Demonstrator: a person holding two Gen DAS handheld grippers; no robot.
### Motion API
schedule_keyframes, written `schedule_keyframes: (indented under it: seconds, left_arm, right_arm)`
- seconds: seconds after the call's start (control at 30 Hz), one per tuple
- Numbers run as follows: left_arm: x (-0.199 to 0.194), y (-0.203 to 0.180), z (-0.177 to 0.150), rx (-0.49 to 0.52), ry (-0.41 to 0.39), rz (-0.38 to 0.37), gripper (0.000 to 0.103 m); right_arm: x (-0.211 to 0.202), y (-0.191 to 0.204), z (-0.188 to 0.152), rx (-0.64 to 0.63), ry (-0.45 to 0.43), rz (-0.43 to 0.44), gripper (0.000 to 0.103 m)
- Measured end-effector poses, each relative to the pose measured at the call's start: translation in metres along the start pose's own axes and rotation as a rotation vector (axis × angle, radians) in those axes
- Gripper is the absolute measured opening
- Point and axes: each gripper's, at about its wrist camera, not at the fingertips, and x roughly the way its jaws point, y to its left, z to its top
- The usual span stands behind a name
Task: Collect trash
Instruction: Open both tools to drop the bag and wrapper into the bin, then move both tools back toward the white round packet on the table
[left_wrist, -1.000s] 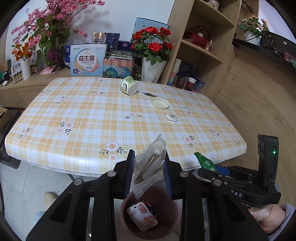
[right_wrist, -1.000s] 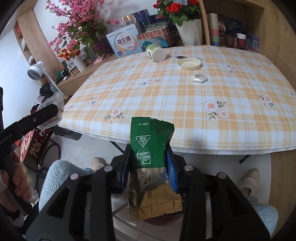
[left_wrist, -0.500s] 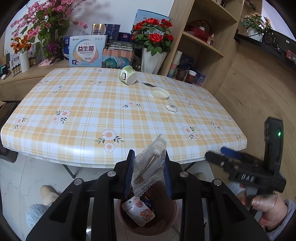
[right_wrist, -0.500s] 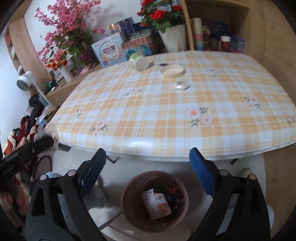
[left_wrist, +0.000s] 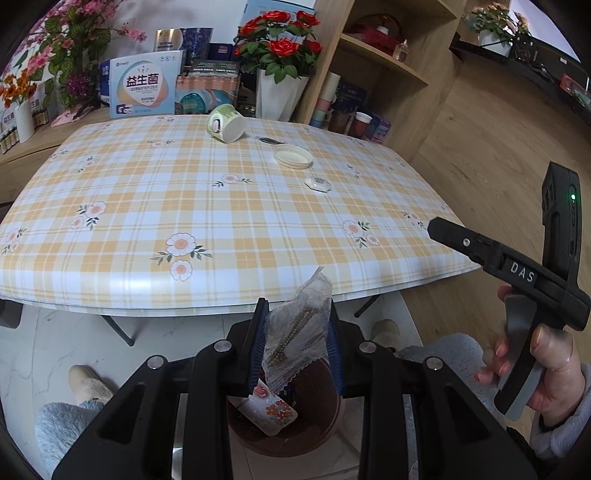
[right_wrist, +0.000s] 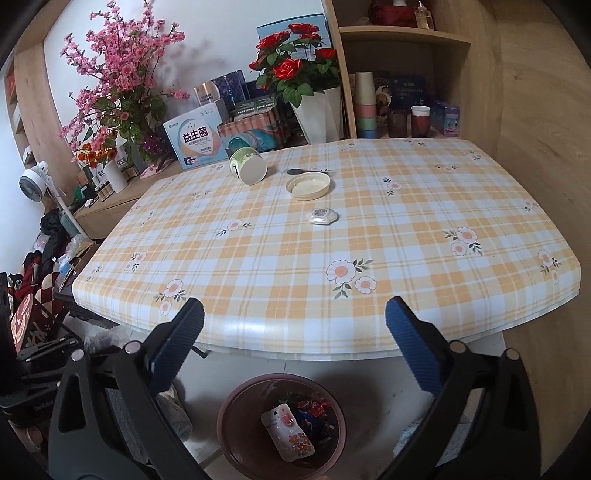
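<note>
My left gripper (left_wrist: 295, 343) is shut on a clear plastic wrapper (left_wrist: 299, 328) and holds it above a brown trash bin (left_wrist: 284, 432) on the floor by the table's near edge. The bin (right_wrist: 236, 443) holds a white flowered packet (right_wrist: 288, 432) and other wrappers. My right gripper (right_wrist: 293, 347) is open and empty above the bin; it also shows at the right of the left wrist view (left_wrist: 436, 225). On the checked table (right_wrist: 369, 240) lie a tipped green-and-white cup (right_wrist: 247, 166), a cream lid (right_wrist: 308, 184) and a small white wrapper (right_wrist: 322, 216).
Behind the table stand a vase of red roses (right_wrist: 317, 107), pink blossoms (right_wrist: 118, 85), boxes (right_wrist: 195, 140) and a wooden shelf with cups (right_wrist: 391, 110). A person's slippered feet (left_wrist: 88, 384) are beside the bin. Clutter and a fan (right_wrist: 37, 184) are at the left.
The right gripper opened and dropped the green packet, then rose and drew back toward the table. The left gripper stays shut on the clear wrapper over the bin.
</note>
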Motion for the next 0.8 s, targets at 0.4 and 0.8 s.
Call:
schedule_keyframes:
  seconds: [0.4,0.8]
  left_arm:
    - [0.008,-0.017,0.001,0.043,0.02,-0.048,0.029]
    - [0.0,-0.015,0.006,0.048,-0.058,-0.022,0.078]
  right_arm:
    - [0.002,-0.003,0.0,0.0,0.004,0.002,0.097]
    - [0.001,-0.001,-0.002,-0.008,0.007,-0.015,0.097]
